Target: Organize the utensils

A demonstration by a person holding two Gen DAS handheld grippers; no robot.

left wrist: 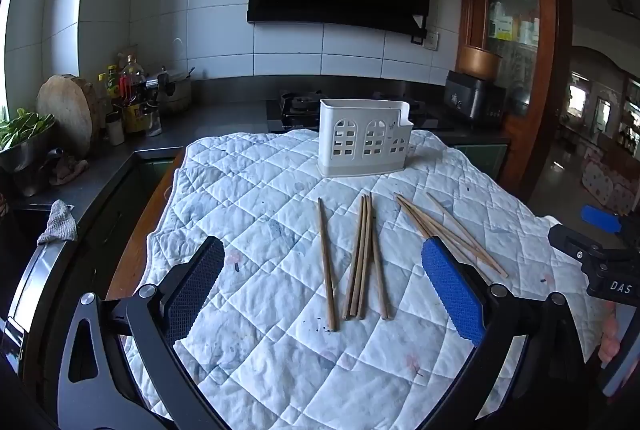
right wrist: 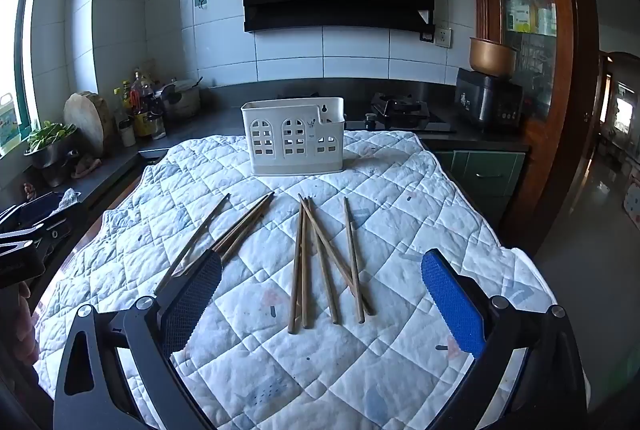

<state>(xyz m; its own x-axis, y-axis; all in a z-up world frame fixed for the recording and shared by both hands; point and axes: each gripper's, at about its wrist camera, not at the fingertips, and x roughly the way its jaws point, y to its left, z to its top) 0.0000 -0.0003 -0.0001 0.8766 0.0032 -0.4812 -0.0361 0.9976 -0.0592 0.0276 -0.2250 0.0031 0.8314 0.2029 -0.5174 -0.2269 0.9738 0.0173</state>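
Chopsticks looking like matt bare wood. Holder w/ smooth matt white plastic. Quilt showing soft stitched cloth, stained. Counter looking dark, semi-glossy. Wall tiles shining glossy.

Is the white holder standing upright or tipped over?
Upright. The holder sits flat on its base on the quilt, open top facing up, arched cutouts vertical. The chopsticks lie in front of it on the quilt.
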